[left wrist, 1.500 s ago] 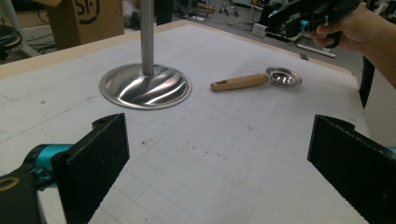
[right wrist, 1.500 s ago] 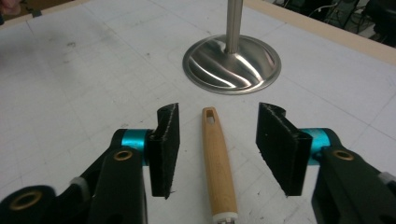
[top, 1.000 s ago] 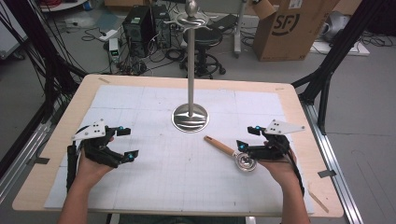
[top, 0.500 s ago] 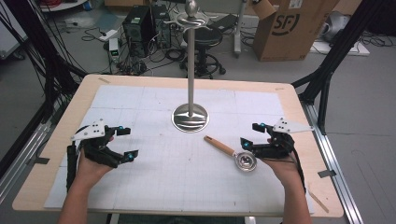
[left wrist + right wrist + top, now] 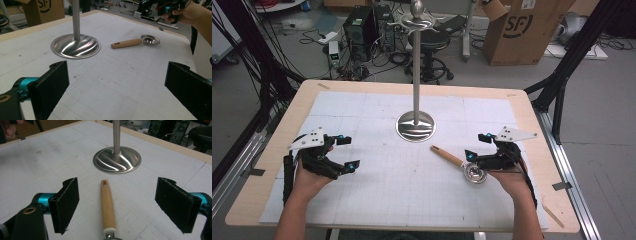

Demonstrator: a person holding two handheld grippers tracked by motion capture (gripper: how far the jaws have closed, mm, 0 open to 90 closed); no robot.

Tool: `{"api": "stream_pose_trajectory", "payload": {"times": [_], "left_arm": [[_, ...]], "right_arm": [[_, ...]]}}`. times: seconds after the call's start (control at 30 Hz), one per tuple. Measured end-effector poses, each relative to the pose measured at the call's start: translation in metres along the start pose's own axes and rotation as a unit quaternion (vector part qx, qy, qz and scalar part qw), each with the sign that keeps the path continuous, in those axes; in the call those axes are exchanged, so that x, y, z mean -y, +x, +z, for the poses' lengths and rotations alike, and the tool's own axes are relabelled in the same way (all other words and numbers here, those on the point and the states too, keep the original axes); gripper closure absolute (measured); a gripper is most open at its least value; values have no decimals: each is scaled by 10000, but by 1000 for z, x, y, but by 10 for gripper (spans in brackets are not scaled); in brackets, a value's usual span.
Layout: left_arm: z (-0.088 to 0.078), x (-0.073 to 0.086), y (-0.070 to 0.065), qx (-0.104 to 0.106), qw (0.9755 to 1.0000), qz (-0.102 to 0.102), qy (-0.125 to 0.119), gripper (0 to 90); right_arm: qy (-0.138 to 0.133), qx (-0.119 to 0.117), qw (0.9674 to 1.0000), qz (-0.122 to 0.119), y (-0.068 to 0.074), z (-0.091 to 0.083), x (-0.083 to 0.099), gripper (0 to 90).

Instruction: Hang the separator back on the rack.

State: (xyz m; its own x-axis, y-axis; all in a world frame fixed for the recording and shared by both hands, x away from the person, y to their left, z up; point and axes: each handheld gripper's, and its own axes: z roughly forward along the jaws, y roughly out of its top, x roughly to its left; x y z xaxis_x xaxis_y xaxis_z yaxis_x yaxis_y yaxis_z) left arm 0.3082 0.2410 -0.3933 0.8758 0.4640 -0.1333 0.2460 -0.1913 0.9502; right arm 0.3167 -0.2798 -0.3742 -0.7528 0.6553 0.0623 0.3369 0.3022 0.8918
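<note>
Lying flat on the white mat, the ladle sits just off the stand base, on the side toward the person's right hand, with its wooden handle aimed at that base and its small steel bowl at the end farther from it. The long axis runs slantwise from the base out toward the right gripper, so in the right gripper view the handle comes straight up the middle between the two black jaws, hole end toward the base. Those jaws stand spread wide, well clear of the wood on either side, pinching nothing; they have just been opening, with the handle between them but untouched. The gripper sits above the bowl end and reaches toward the base along the handle, so its closing line already crosses the handle; a short drop and a squeeze look like all the grasp needs. The left gripper rests on the far side of the base from the ladle, well apart from it, jaws also spread and empty, so the right hand is plainly the nearer one for the pickup.
</note>
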Motion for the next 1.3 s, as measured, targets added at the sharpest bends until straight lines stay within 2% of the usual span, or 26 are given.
{"api": "stream_pose_trajectory", "payload": {"times": [0.13, 0.2, 0.3, 0.6, 0.77, 0.87, 1.03, 1.13, 1.3], "left_arm": [[0, 0, -1, 10, 10000, 33, 75, 60], [-1, 1, -1, 11, 10000, 21, 56, 61], [-2, 0, -1, -5, 10000, -4, 21, 61], [0, 1, -1, -12, 10000, 3, 40, 61], [1, 1, 0, -4, 10000, -21, 51, 61], [2, 1, 0, -5, 10000, -13, 84, 61], [3, 2, 1, -11, 9999, -22, 102, 61], [3, 2, 2, -11, 9999, -19, 108, 61], [3, 2, 2, -19, 9999, -18, 104, 61]], "right_arm": [[261, -6, 9997, -33, 0, 8, 0, 189], [423, 56, 9991, -69, -1, 12, 0, 189], [654, 10, 9978, -119, -3, 19, -1, 191], [1345, -80, 9906, -251, -4, 37, -7, 219], [1728, -130, 9844, -317, -3, 48, -6, 228], [2036, -155, 9783, -352, -2, 56, -3, 233], [2392, -131, 9701, -387, -1, 63, -2, 245], [2449, -171, 9686, -405, -2, 65, -3, 255], [2684, -190, 9620, -459, 0, 72, -1, 287]]}}
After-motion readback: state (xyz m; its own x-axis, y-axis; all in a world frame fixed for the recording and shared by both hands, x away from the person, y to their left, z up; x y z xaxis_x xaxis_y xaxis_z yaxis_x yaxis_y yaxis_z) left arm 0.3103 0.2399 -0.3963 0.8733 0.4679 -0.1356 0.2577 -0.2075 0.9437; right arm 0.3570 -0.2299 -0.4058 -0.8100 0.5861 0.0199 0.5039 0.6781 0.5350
